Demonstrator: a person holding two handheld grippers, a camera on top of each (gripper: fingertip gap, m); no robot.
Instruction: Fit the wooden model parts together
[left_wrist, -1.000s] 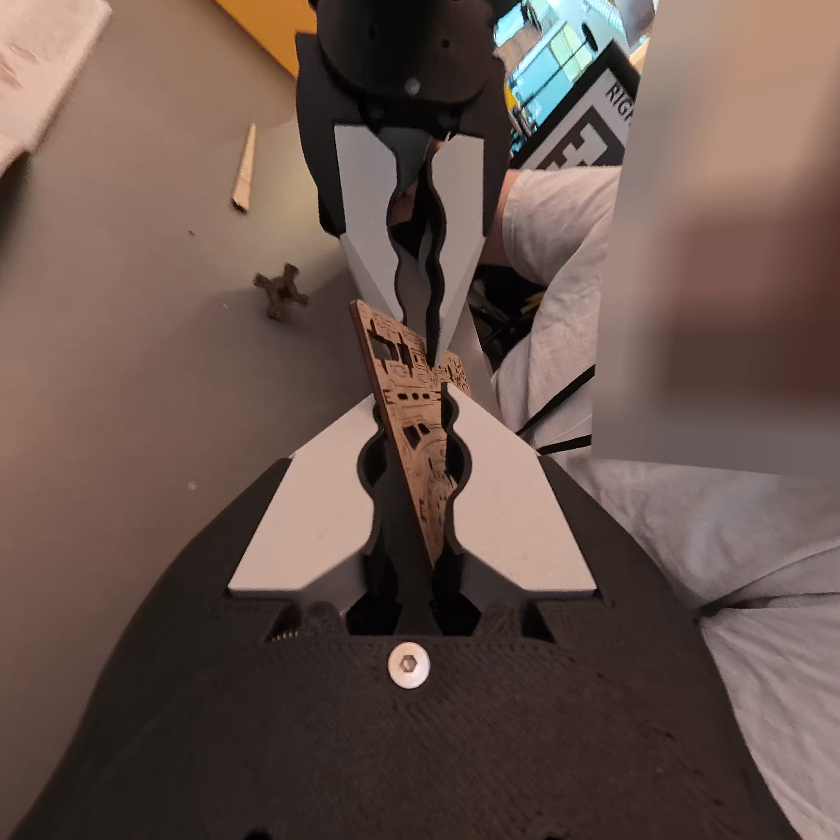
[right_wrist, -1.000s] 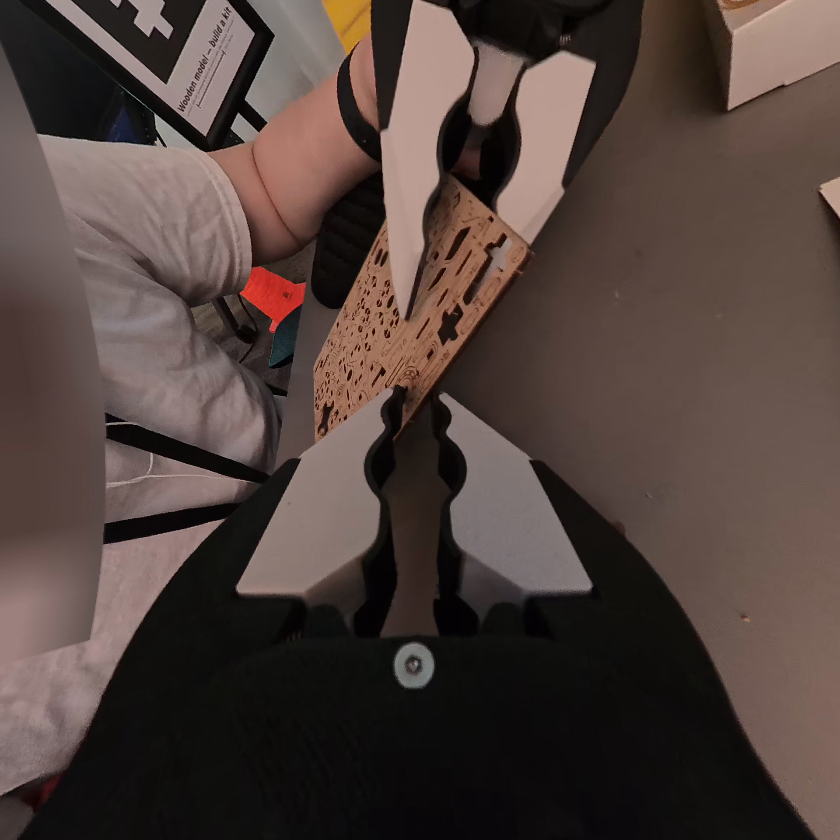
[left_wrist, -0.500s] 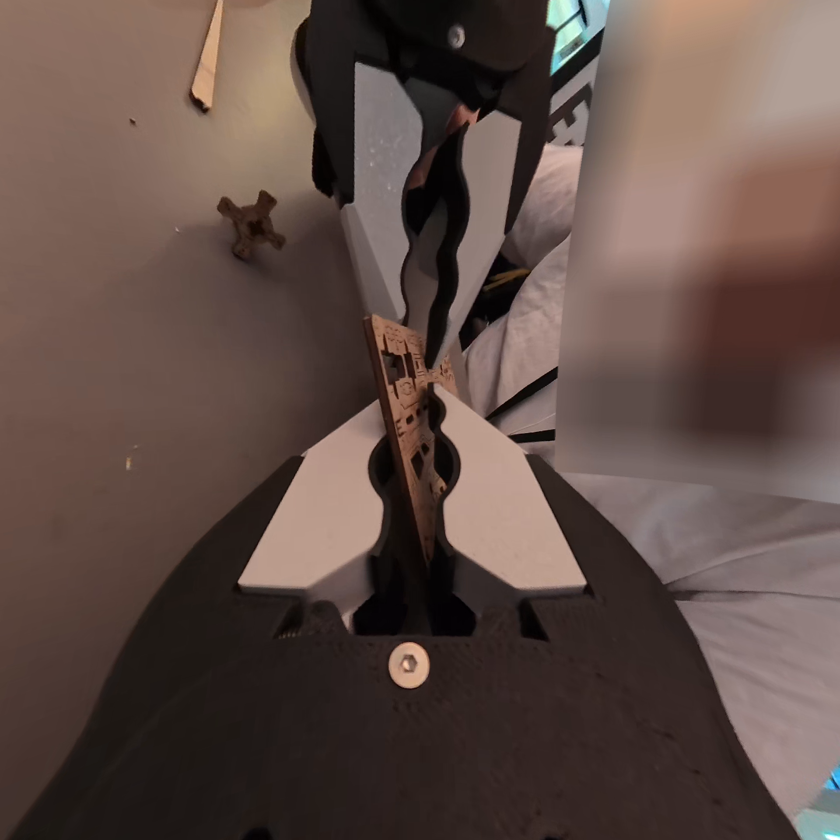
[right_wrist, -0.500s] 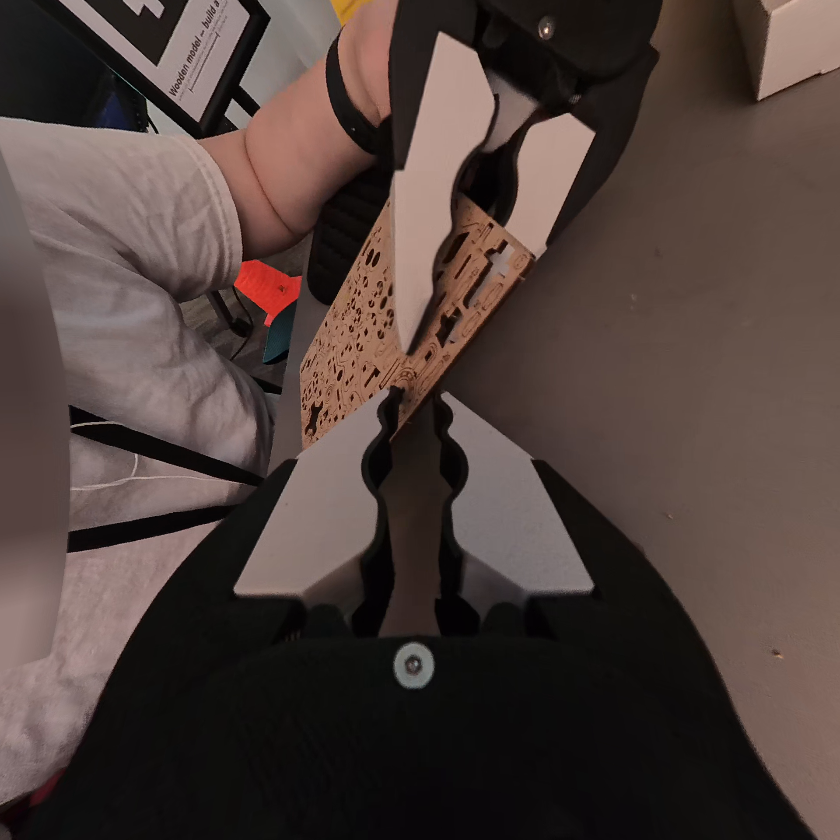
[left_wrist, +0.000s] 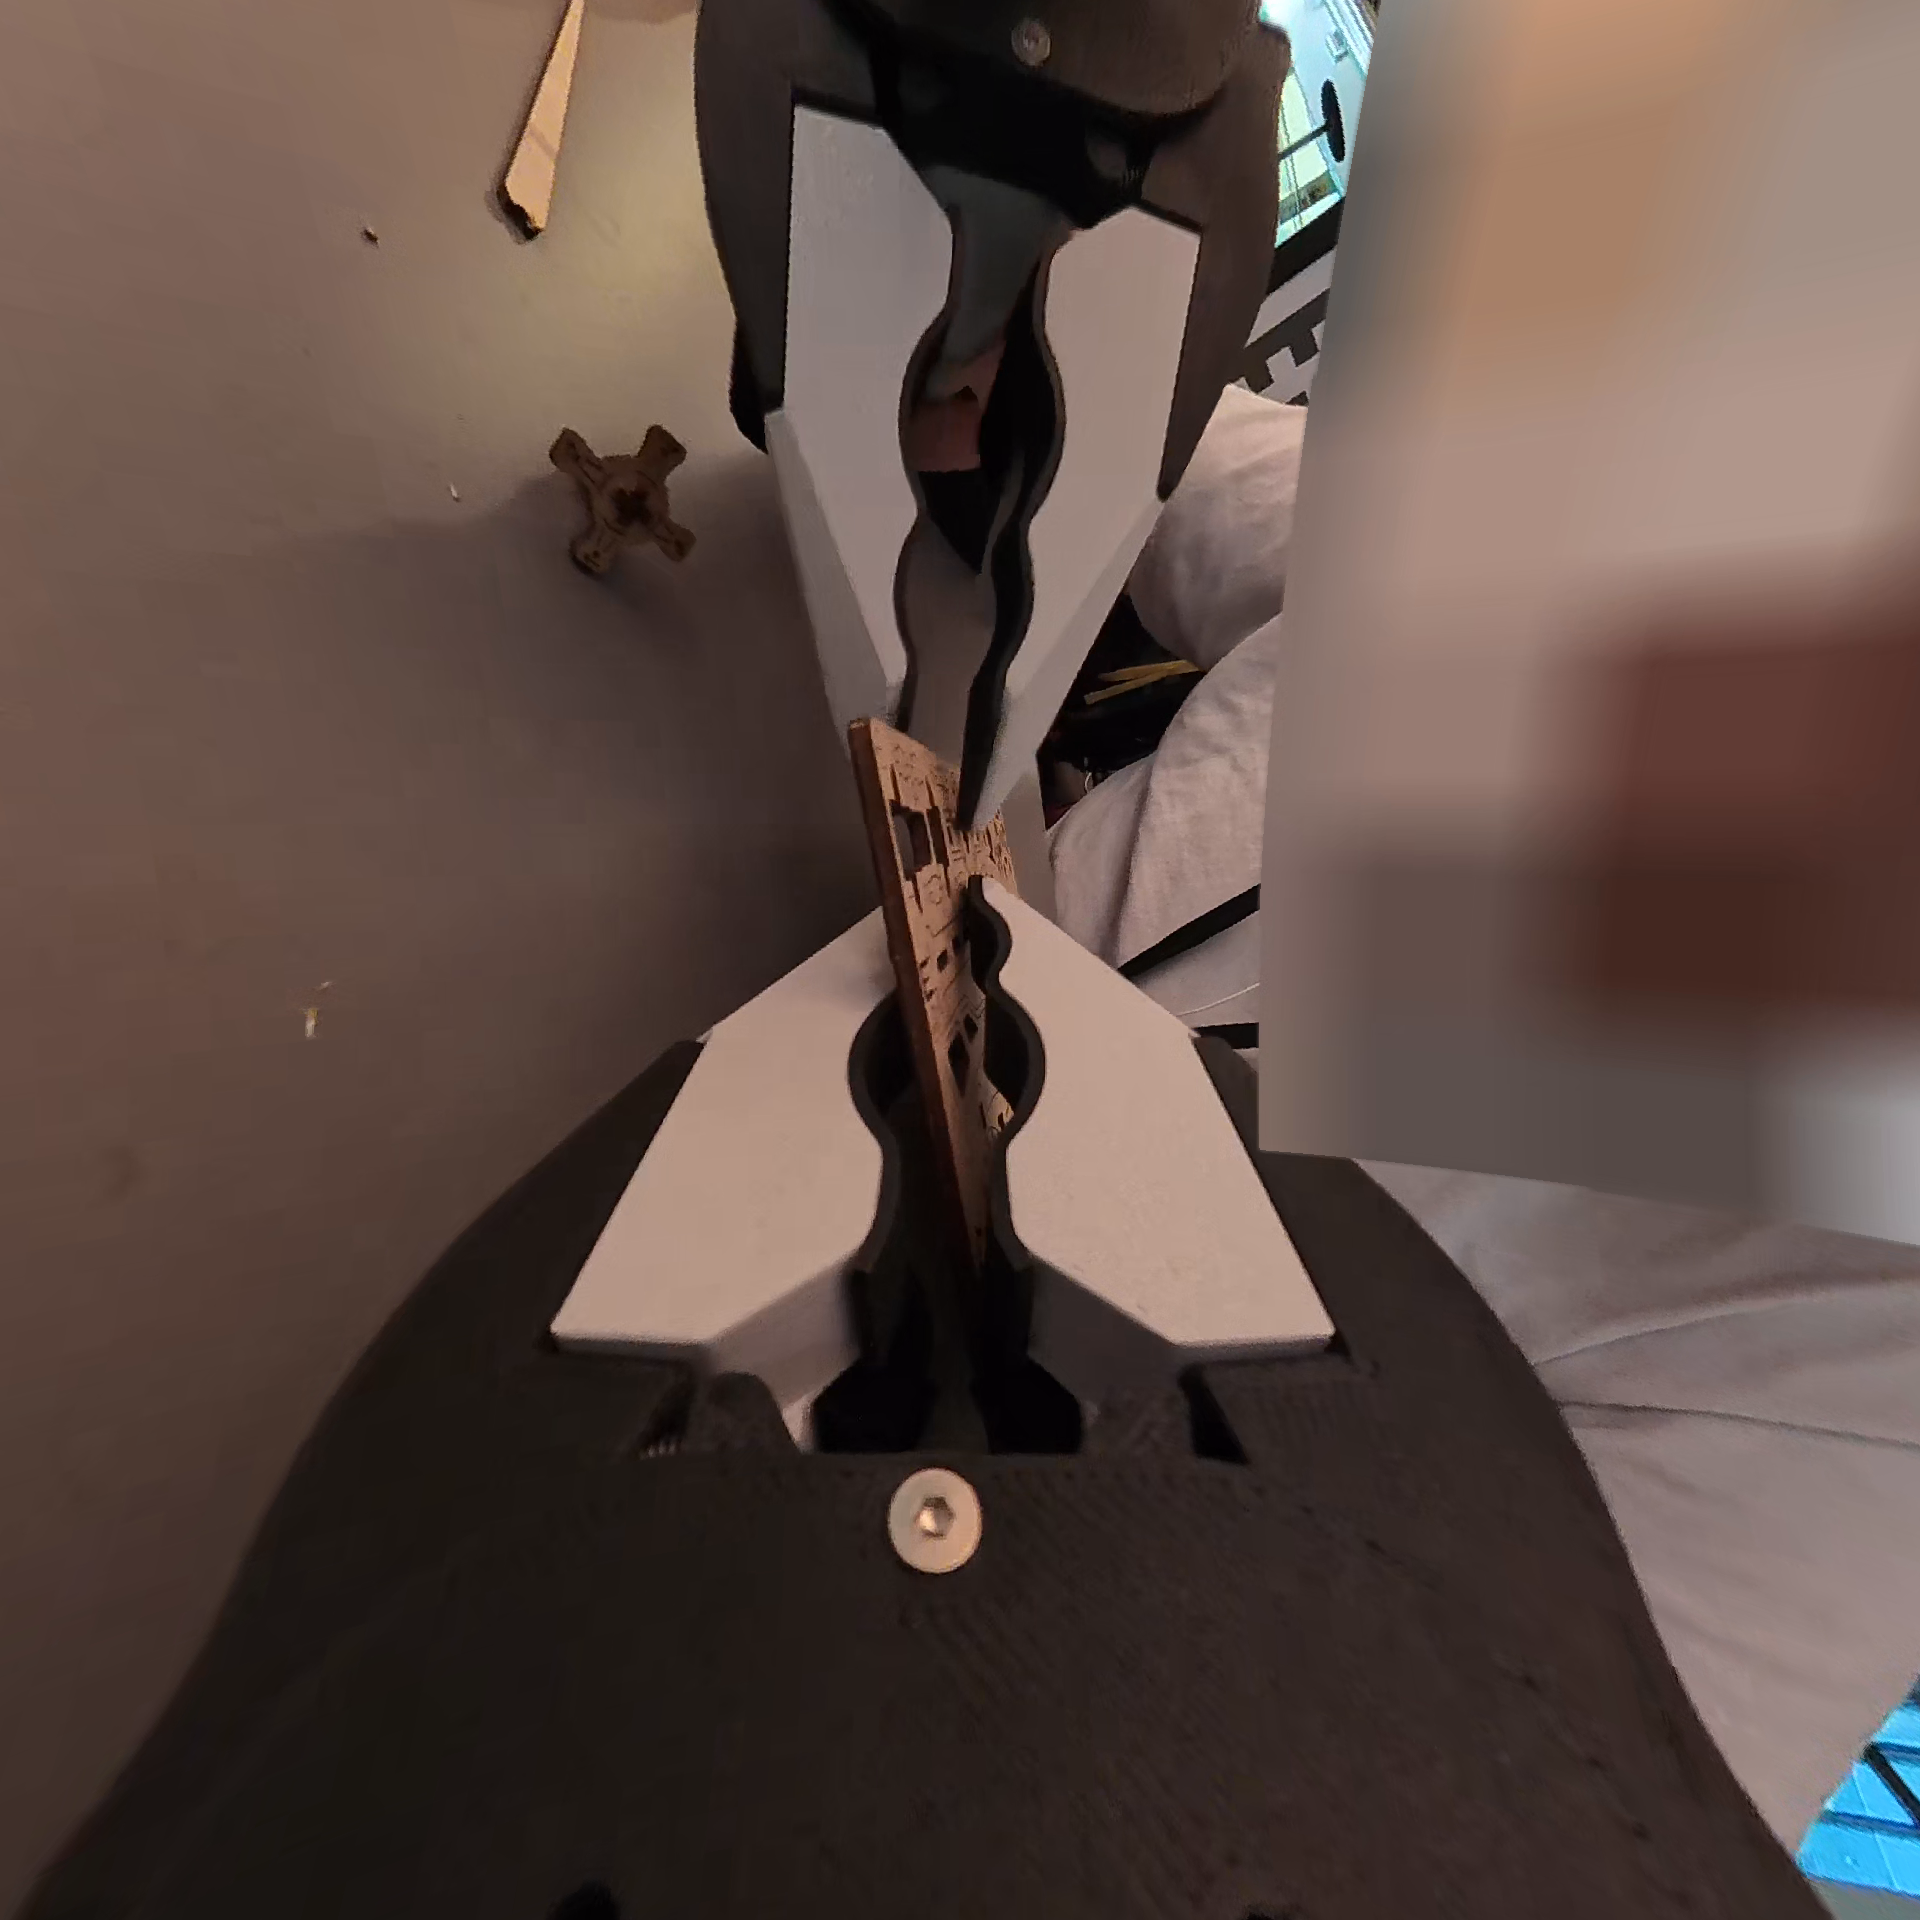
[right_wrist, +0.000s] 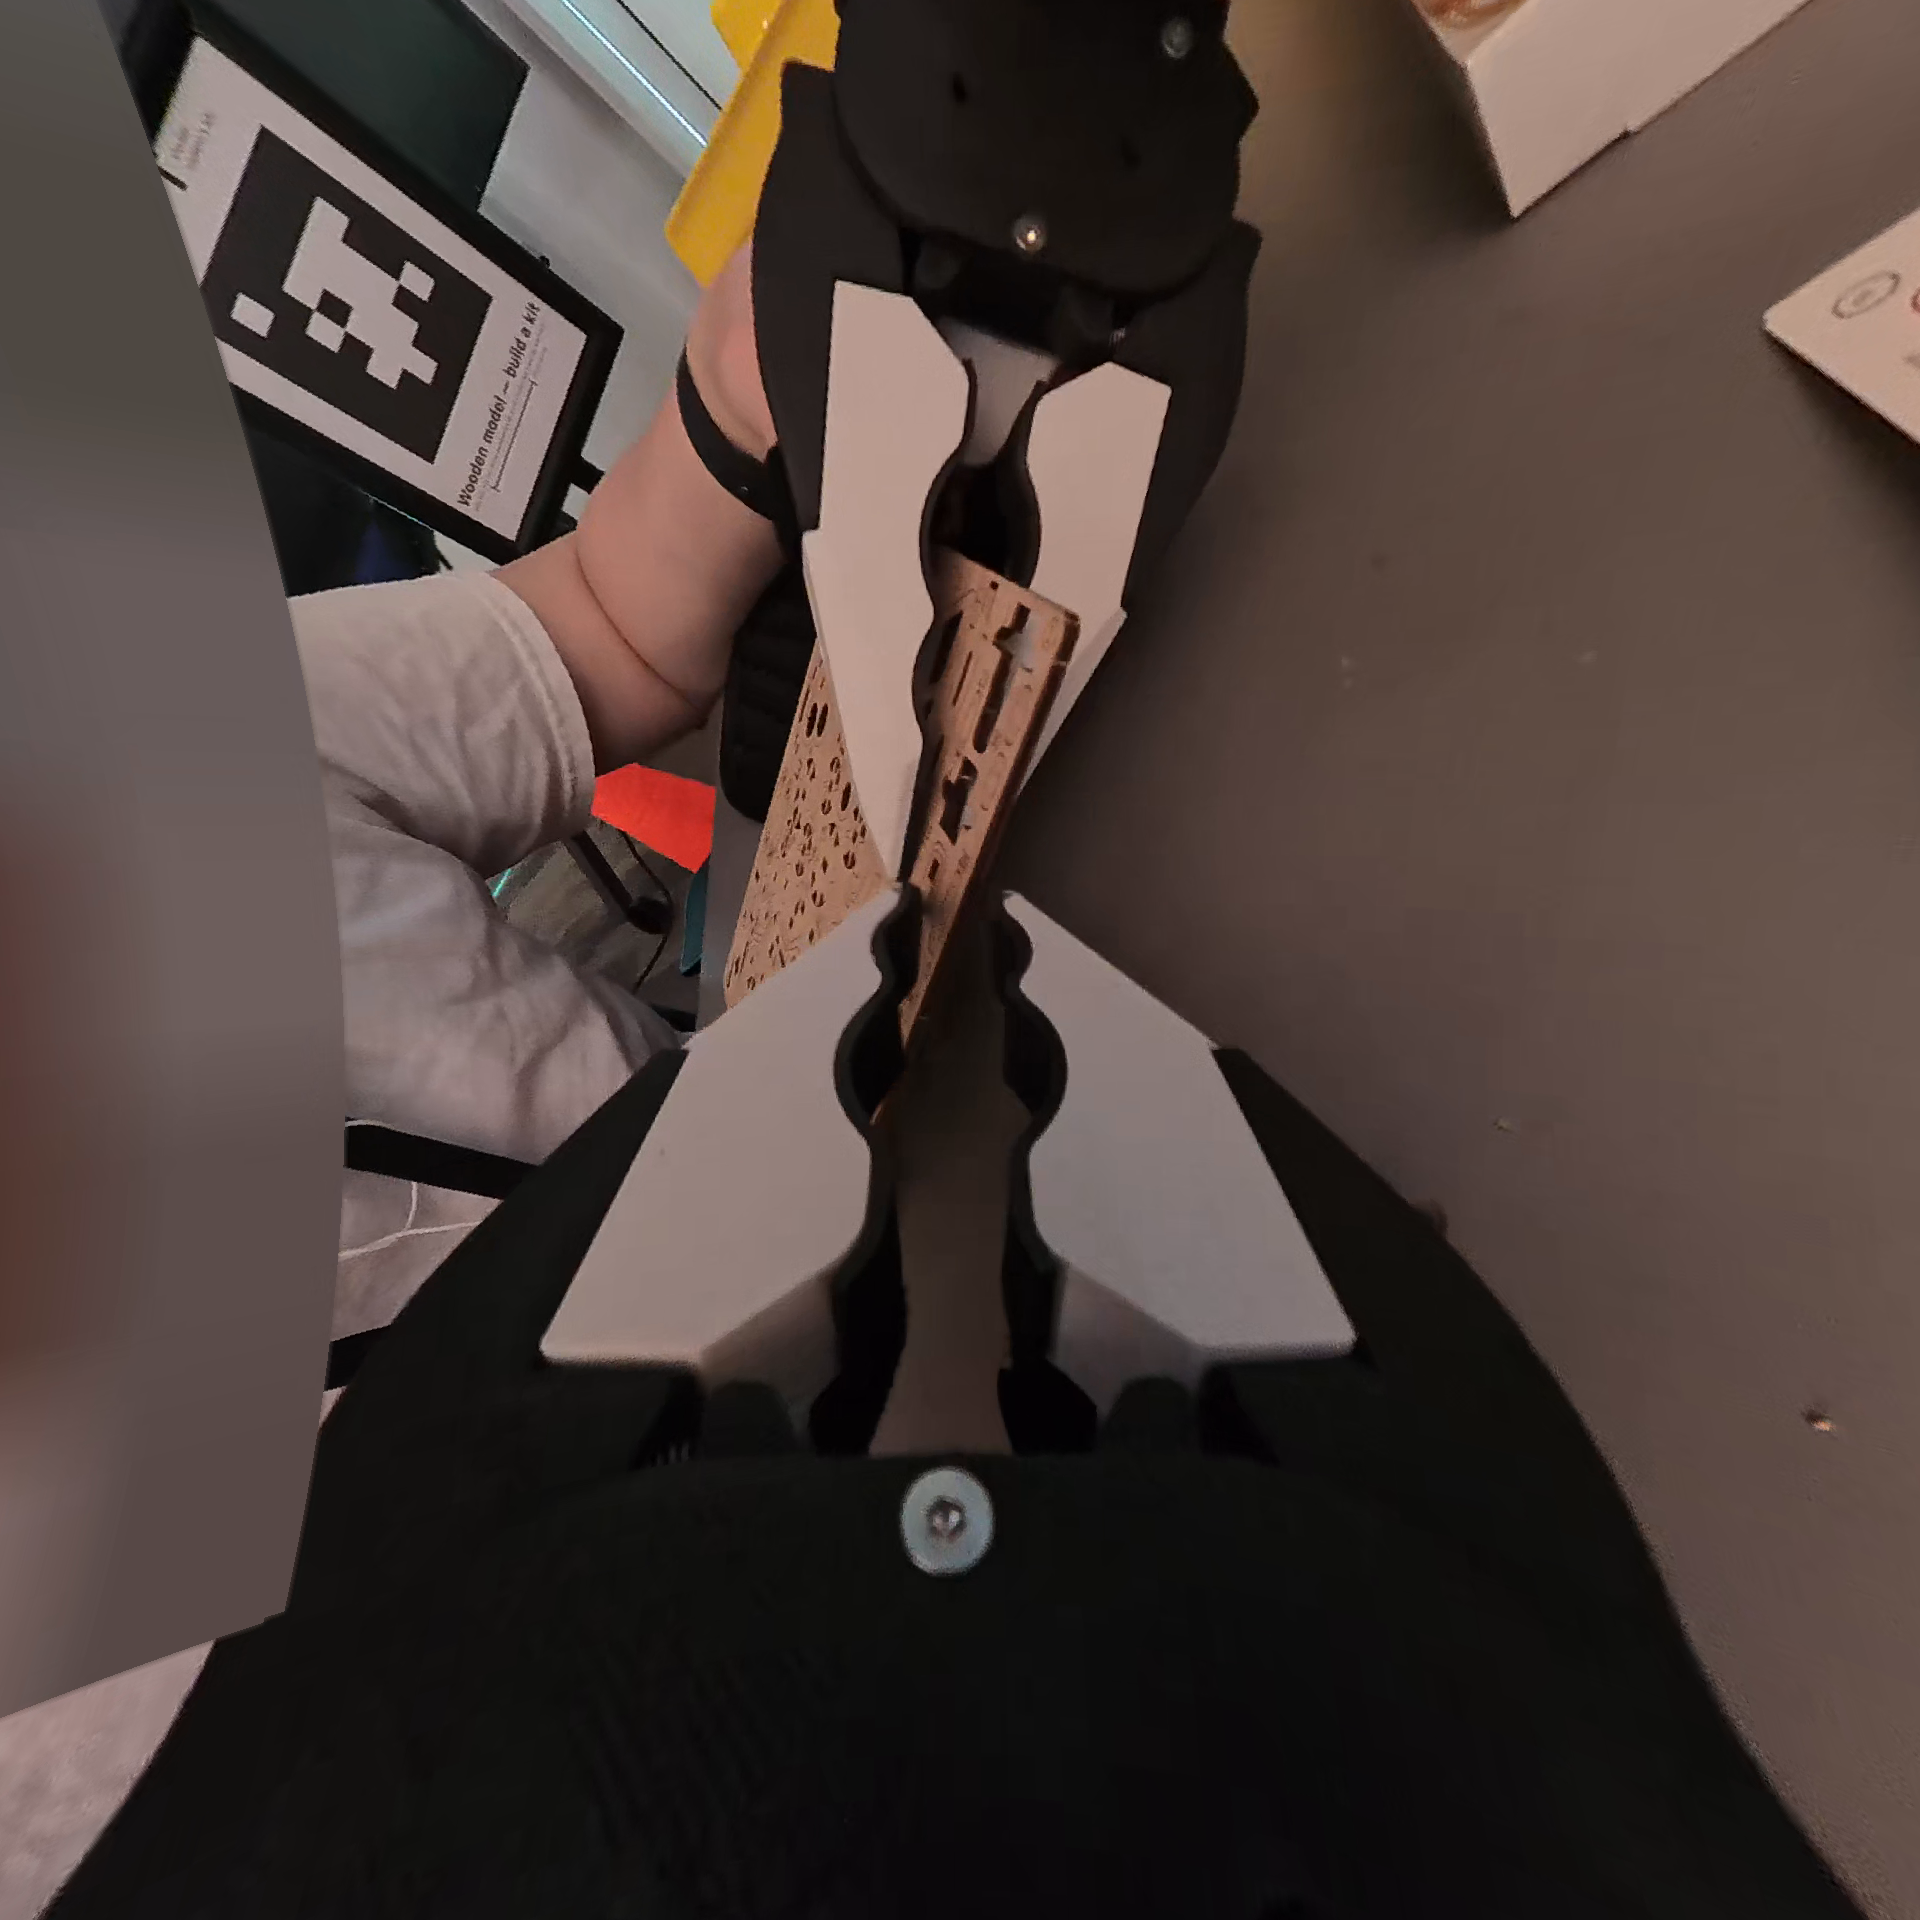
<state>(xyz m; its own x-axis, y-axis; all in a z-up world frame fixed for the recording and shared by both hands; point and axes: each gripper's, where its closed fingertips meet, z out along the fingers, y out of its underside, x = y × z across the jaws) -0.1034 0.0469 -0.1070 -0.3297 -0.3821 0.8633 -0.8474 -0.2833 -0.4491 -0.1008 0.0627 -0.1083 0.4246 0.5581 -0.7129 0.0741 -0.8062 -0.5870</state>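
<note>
A thin laser-cut wooden sheet (left_wrist: 925, 862) stands edge-on between the fingers of my left gripper (left_wrist: 935, 904), which is shut on it. In the right wrist view the sheet (right_wrist: 800, 862) hangs from the left gripper (right_wrist: 940, 831) above the grey table (right_wrist: 1507, 831). My right gripper (right_wrist: 956, 899) faces it with a narrow gap between its fingers. The sheet's lower edge lies inside that gap, against the left pad. In the left wrist view the right gripper (left_wrist: 951, 769) comes down from the top, its tips at the sheet's far edge.
A small cross-shaped wooden piece (left_wrist: 620, 502) and a pale wooden strip (left_wrist: 540, 135) lie on the table to the left. A white box (right_wrist: 1600, 94) and a card (right_wrist: 1860, 322) lie at the far right. A person's sleeve (right_wrist: 447, 727) and a framed marker sign (right_wrist: 353, 301) are at left. Less than 4 cm separates the two grippers' tips. My right tips are roughly 8 cm from the small cross-shaped wooden piece (left_wrist: 620, 502).
The two grippers have drawn closer together. The sheet has turned more edge-on and slid a little deeper between the right gripper's fingers. The left grip is unchanged.
</note>
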